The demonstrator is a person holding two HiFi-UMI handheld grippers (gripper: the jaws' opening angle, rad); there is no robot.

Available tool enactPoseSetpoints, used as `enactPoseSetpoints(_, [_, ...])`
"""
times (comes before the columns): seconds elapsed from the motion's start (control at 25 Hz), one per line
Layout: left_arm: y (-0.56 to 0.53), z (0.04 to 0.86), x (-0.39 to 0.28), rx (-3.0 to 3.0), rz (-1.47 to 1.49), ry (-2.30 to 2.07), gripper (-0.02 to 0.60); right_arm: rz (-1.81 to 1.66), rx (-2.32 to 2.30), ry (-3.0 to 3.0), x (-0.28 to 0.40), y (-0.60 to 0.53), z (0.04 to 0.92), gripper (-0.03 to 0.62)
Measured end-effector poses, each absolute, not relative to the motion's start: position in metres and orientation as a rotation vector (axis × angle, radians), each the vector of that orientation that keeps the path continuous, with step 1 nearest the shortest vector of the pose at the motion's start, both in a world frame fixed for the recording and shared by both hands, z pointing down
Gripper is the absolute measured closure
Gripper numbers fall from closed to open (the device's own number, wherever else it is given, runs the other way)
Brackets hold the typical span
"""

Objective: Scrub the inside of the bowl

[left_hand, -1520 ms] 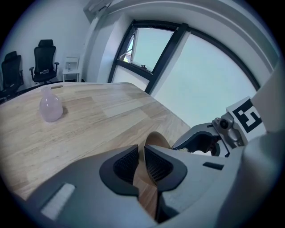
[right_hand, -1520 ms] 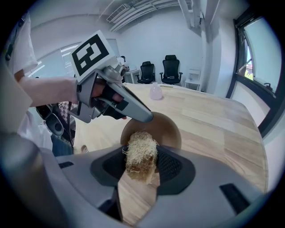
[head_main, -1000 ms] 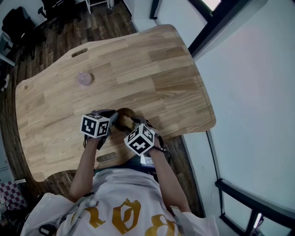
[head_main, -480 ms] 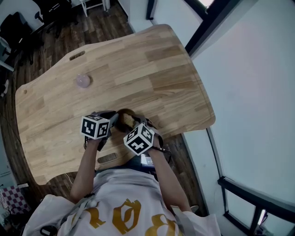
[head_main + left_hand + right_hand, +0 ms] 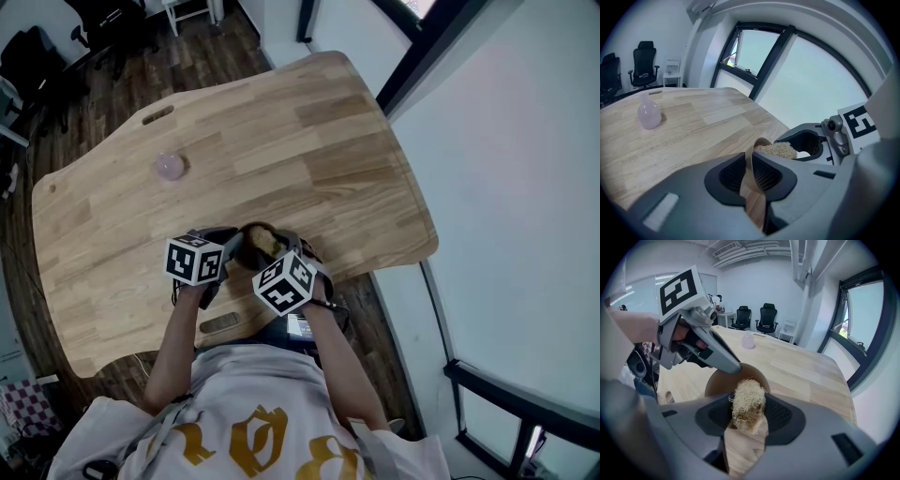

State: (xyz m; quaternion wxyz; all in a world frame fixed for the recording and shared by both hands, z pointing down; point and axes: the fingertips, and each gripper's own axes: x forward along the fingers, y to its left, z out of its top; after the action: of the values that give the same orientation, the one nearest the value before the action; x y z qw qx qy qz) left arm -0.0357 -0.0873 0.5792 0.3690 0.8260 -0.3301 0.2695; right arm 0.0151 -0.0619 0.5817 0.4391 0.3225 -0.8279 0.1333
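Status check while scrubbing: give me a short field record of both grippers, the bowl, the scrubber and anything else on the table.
left gripper: fingers shut on the wall of the bowl at its rim
right gripper: fingers shut on the scrubber
scrubber position: at the bowl's mouth, over its inside
bowl location: by the near edge of the table
other item: pale pink bottle, upright, well away from the bowl

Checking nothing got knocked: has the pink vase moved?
No. The vase sits just as far from the slot in the tabletop as before.
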Motion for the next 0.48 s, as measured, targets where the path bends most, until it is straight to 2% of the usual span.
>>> enactPoseSetpoints(0.48, [-0.0868,0.5782,-0.0286,2.119,0.654,-0.822,0.538,0.323,0.809,-2.069,0.0188,-0.0622,0.5807,0.411])
